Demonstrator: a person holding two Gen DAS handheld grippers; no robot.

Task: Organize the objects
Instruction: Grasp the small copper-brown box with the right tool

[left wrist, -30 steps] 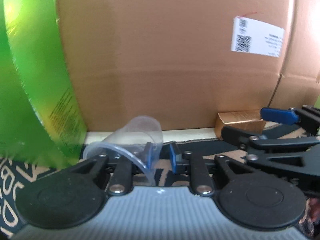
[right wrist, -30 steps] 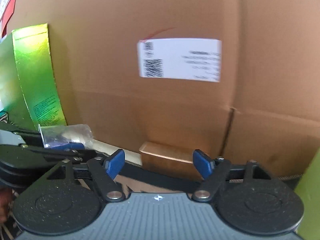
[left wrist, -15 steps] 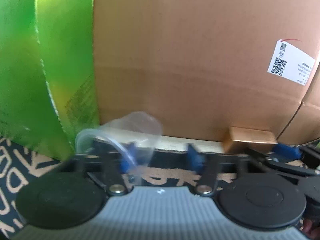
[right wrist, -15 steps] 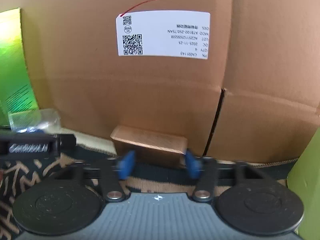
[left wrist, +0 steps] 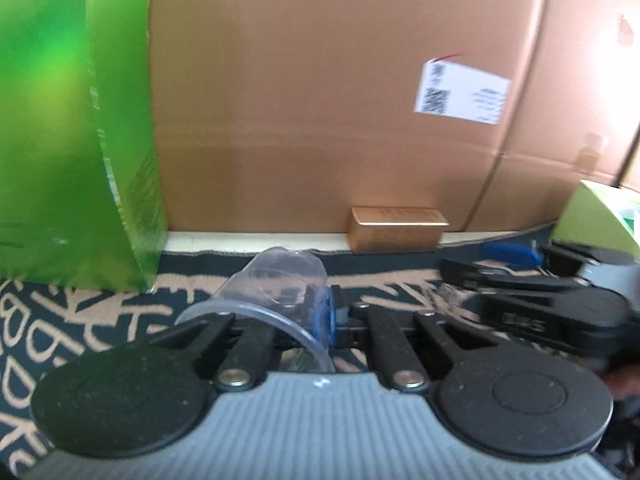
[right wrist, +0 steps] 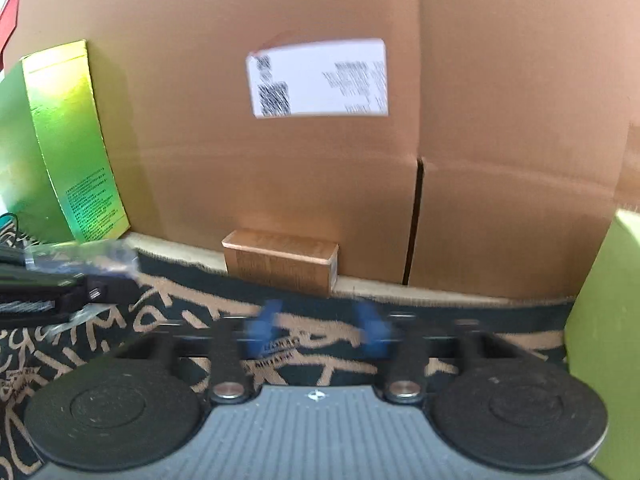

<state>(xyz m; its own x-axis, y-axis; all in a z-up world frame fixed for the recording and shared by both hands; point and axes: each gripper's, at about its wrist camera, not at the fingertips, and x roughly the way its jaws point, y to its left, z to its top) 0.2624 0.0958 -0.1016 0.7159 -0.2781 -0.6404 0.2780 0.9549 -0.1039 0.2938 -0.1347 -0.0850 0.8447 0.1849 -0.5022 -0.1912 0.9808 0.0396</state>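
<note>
A clear plastic cup (left wrist: 276, 280) lies tilted with its mouth toward the camera, and my left gripper (left wrist: 330, 312) is shut on its right wall, the blue pads pressed together on the plastic. A small copper-coloured box (right wrist: 280, 260) stands against the big carton, ahead of my right gripper (right wrist: 318, 328). Its blue pads are blurred and apart. The jaws are opening, and only cloth shows between them. The right gripper (left wrist: 520, 280) also shows at the right of the left wrist view. In the right wrist view, the left gripper (right wrist: 60, 280) and the cup (right wrist: 80, 256) show at the left.
A large cardboard carton (left wrist: 320, 100) with a white label (right wrist: 320, 76) closes off the back. A shiny green box (left wrist: 72, 140) stands at the left, and a pale green box (right wrist: 608, 340) at the right. A dark cloth (right wrist: 180, 312) with tan lettering covers the surface.
My left gripper's pads have come together on the cup's wall, and it has drawn back from the carton. The right gripper's pads stand closer together than a second ago.
</note>
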